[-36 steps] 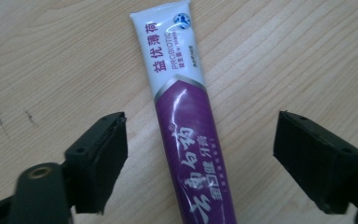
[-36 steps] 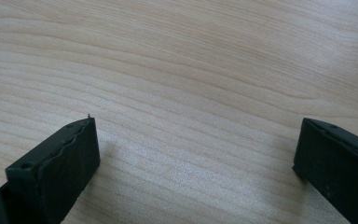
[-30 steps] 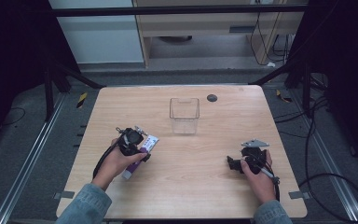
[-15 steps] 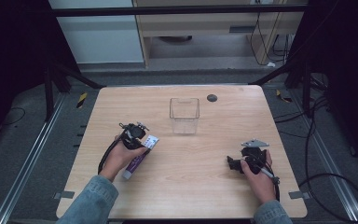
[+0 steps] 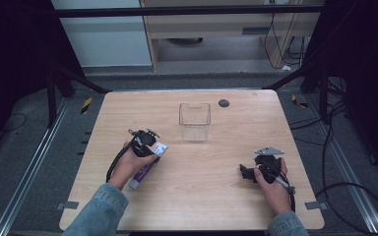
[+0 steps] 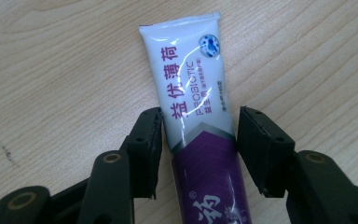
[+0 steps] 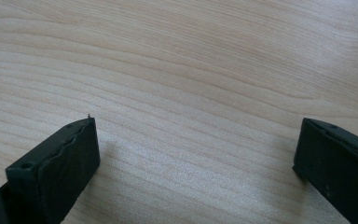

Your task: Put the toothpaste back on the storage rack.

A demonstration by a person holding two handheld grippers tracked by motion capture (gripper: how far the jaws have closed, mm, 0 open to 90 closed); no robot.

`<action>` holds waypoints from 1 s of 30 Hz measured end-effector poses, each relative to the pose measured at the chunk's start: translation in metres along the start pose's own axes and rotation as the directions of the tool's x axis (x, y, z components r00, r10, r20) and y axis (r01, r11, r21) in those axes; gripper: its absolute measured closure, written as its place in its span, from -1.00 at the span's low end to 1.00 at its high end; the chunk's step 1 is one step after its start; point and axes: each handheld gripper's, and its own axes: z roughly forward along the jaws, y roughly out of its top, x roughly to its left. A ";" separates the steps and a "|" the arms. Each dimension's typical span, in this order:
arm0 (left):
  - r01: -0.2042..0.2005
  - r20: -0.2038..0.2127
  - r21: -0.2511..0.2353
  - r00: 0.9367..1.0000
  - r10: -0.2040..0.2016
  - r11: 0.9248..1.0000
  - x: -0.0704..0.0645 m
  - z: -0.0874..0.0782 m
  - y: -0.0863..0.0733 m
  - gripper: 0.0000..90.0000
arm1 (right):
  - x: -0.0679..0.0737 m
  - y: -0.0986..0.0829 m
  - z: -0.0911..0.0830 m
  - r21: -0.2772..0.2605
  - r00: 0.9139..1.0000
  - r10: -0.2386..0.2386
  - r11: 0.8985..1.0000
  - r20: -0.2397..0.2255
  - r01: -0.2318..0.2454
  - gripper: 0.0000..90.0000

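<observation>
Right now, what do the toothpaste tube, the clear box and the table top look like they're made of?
The toothpaste tube: probably soft glossy plastic, going by the bright glare streaks on its white part. The clear box: see-through, thin-walled, likely hard plastic or acrylic, though glass can't be ruled out. The table top: pale wood or wood-look laminate, matte, with visible grain lines.

Denim sleeves; each black gripper [image 5: 145,139] trails a black cable.
</observation>
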 end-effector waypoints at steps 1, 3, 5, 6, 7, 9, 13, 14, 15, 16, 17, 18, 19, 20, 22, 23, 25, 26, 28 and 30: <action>0.002 0.002 0.002 1.000 -0.002 1.000 0.000 0.001 0.000 0.11 | 0.000 0.000 0.000 0.000 1.000 0.000 1.000 0.000 0.000 -0.99; 0.011 0.007 0.009 1.000 -0.011 1.000 0.001 0.002 0.001 0.11 | 0.000 0.000 0.000 0.000 1.000 0.000 1.000 0.000 0.000 -0.99; 0.006 0.005 0.015 1.000 -0.006 1.000 0.000 0.003 0.001 0.11 | 0.000 0.000 0.000 0.000 1.000 0.000 1.000 0.000 0.000 -0.99; 0.002 0.002 0.018 1.000 -0.002 1.000 0.000 0.005 0.001 0.11 | 0.000 0.000 0.000 0.000 1.000 0.000 1.000 0.000 0.000 -0.99; 0.002 0.002 0.017 1.000 -0.002 1.000 0.000 0.005 0.002 0.11 | 0.000 0.000 0.000 0.000 1.000 0.000 1.000 0.000 0.000 -0.99; 0.007 0.004 0.017 1.000 -0.007 1.000 0.001 0.005 0.002 0.11 | 0.000 0.000 0.000 0.000 1.000 0.000 1.000 0.000 0.000 -0.99; 0.005 0.005 0.017 1.000 -0.005 1.000 0.001 0.005 0.002 0.13 | 0.000 0.000 0.000 0.000 1.000 0.000 1.000 0.000 0.000 -0.99; 0.004 0.004 0.016 1.000 -0.004 1.000 0.001 0.005 0.002 0.13 | 0.000 0.000 0.000 0.000 1.000 0.000 1.000 0.000 0.000 -0.99; 0.002 0.002 0.015 1.000 -0.002 1.000 0.000 0.005 0.002 0.15 | 0.000 0.000 0.000 0.000 1.000 0.000 1.000 0.000 0.000 -0.99; 0.002 0.002 0.015 1.000 -0.002 1.000 0.000 0.005 0.002 0.16 | 0.000 0.000 0.000 0.000 1.000 0.000 1.000 0.000 0.000 -0.99; 0.003 0.002 0.015 1.000 -0.003 1.000 0.000 0.005 0.002 0.16 | 0.000 0.000 0.000 0.000 1.000 0.000 1.000 0.000 0.000 -0.99; 0.006 0.004 0.018 1.000 -0.006 1.000 0.000 0.005 0.002 0.17 | 0.000 0.000 0.000 0.000 1.000 0.000 1.000 0.000 0.000 -0.99; 0.008 0.006 0.021 1.000 -0.008 1.000 0.000 0.005 0.002 0.17 | 0.000 0.000 0.000 0.000 1.000 0.000 1.000 0.000 0.000 -0.99; 0.005 0.006 0.021 1.000 -0.005 1.000 0.000 0.006 0.002 0.19 | 0.000 0.000 0.000 0.000 1.000 0.000 1.000 0.000 0.000 -0.99; 0.005 0.011 0.023 1.000 -0.006 1.000 0.000 0.006 0.002 0.20 | 0.000 0.000 0.000 0.000 1.000 0.000 1.000 0.000 0.000 -0.99; 0.006 0.014 0.024 1.000 -0.007 1.000 0.000 0.006 0.002 0.21 | 0.000 0.000 0.000 0.000 1.000 0.000 1.000 0.000 0.000 -0.99; 0.000 0.017 0.029 1.000 -0.001 1.000 0.000 0.006 0.003 0.23 | 0.000 0.000 0.000 0.000 1.000 0.000 1.000 0.000 0.000 -0.99; -0.008 0.015 0.035 1.000 0.008 0.999 0.000 0.006 0.004 0.26 | 0.000 0.000 0.000 0.000 1.000 0.000 1.000 0.000 0.000 -0.99; -0.009 0.015 0.038 1.000 0.009 0.999 0.000 0.006 0.004 0.30 | 0.000 0.000 0.000 0.000 1.000 0.000 1.000 0.000 0.000 -0.99; -0.018 0.017 0.046 1.000 0.018 0.999 0.000 0.005 0.005 0.35 | 0.000 0.000 0.000 0.000 1.000 -0.001 1.000 0.000 0.001 -0.99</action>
